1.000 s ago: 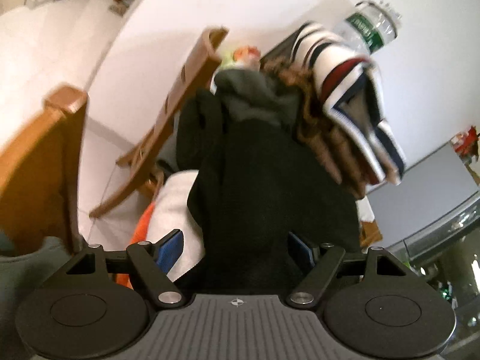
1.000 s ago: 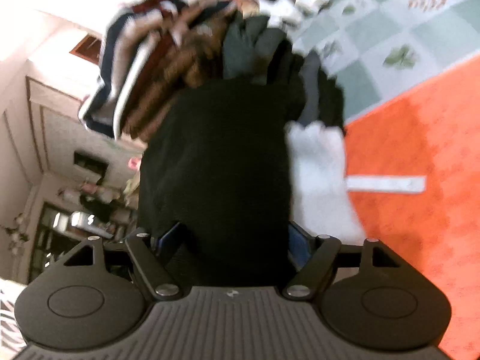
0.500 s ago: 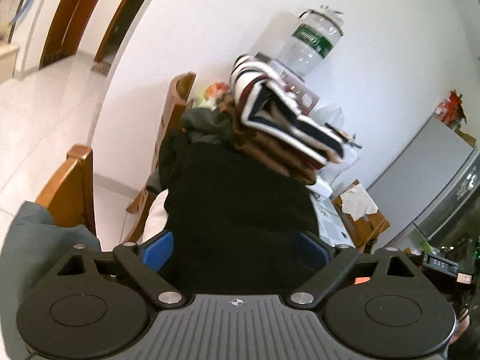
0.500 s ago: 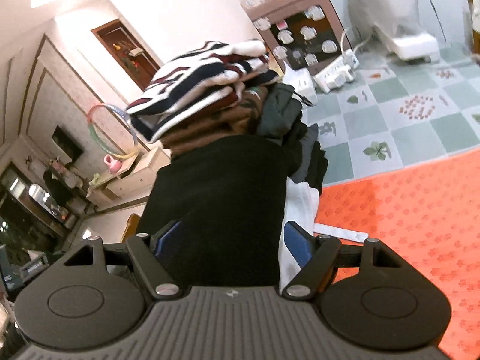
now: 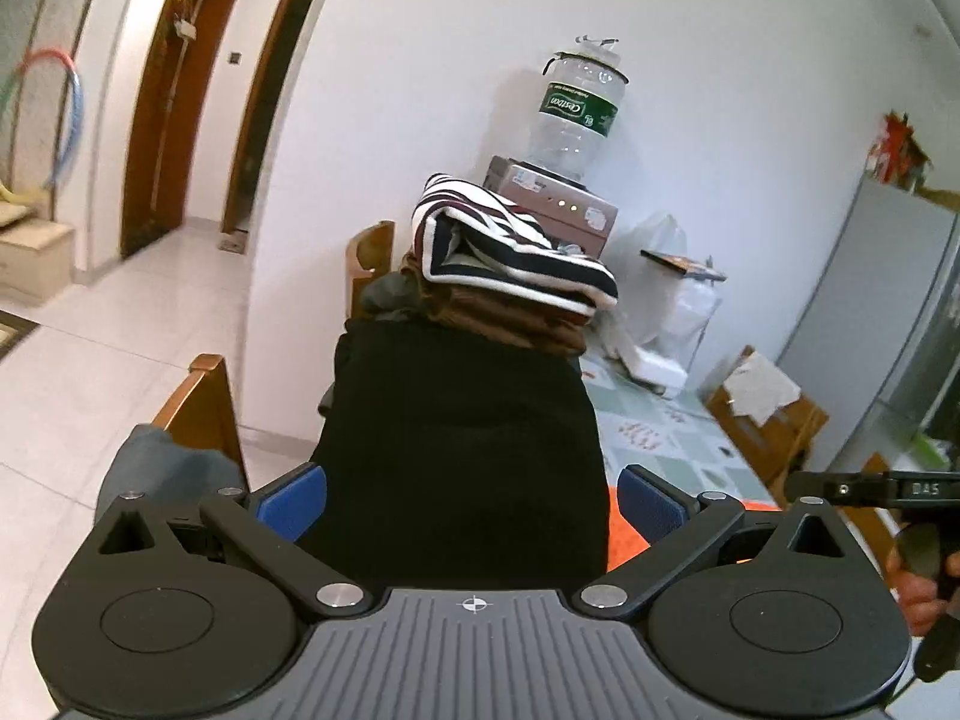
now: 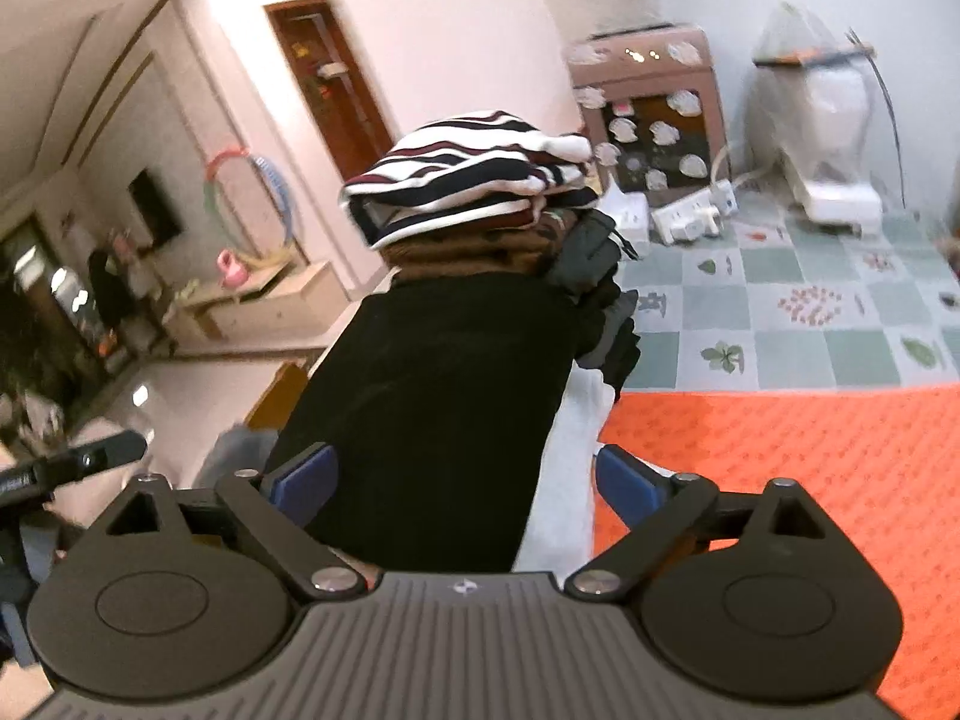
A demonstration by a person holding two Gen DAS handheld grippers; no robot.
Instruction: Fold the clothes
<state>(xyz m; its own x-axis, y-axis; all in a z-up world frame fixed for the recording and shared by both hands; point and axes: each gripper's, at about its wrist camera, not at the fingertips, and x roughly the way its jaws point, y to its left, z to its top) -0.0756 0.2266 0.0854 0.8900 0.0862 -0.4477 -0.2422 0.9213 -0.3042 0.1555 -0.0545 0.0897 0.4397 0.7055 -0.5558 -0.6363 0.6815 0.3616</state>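
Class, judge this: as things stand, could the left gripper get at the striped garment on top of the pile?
Probably yes: the left gripper stands open, and the striped garment lies uncovered on top, beyond the black garment between its fingers.

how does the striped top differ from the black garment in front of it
The striped top is banded white, navy and maroon; the black garment is plain. The striped top sits folded atop the stack; the black garment spreads larger and lower, nearest the cameras. Both are clothes on the table.

A large clear water bottle (image 5: pixel 579 111) stands on a brown dispenser (image 5: pixel 555 201). Wooden chairs (image 5: pixel 207 405) stand nearby. An orange mat (image 6: pixel 798 462) partly covers the checked surface (image 6: pixel 810 324).
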